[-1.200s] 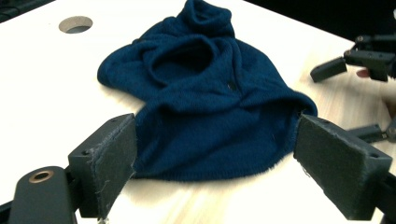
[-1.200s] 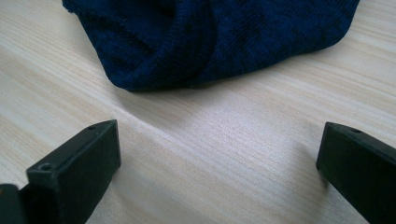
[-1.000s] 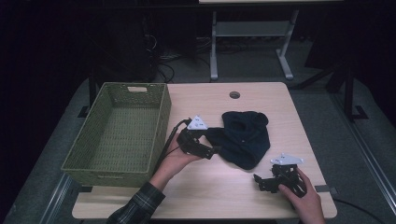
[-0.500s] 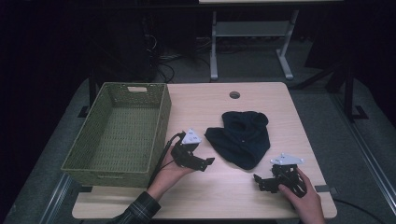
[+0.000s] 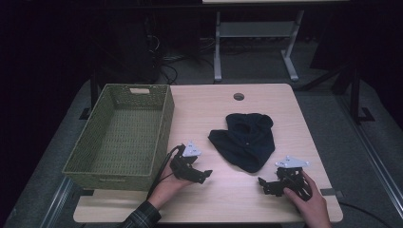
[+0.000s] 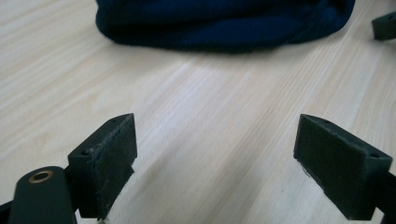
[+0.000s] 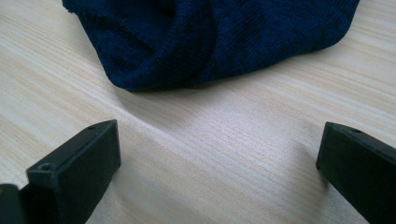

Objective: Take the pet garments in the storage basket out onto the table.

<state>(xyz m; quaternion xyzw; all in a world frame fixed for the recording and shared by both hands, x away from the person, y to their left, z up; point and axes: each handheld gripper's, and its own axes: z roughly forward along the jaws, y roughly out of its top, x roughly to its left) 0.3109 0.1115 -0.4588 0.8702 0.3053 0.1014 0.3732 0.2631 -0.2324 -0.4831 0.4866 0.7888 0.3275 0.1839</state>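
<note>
A pale wood worktop [image 5: 199, 114] stands in a dark room, grey floor around it. The green woven basket [image 5: 121, 135] sits left of the dark blue knit cloth [image 5: 244, 140]; no writing is readable. Left of the cloth, the left tool [image 5: 205, 175] lies low in its hand, jaws spread apart, empty. Just right of and below the cloth, the right tool [image 5: 262, 185] rests likewise, jaws wide, gripping nothing.

Lab: bare desk [image 5: 266, 199], floor cables [image 5: 190, 54], dark surround.

Dark blue knitted cloth [image 5: 247, 141], matt pale wood-grain table [image 5: 204, 109], woven green basket [image 5: 124, 133]
</note>
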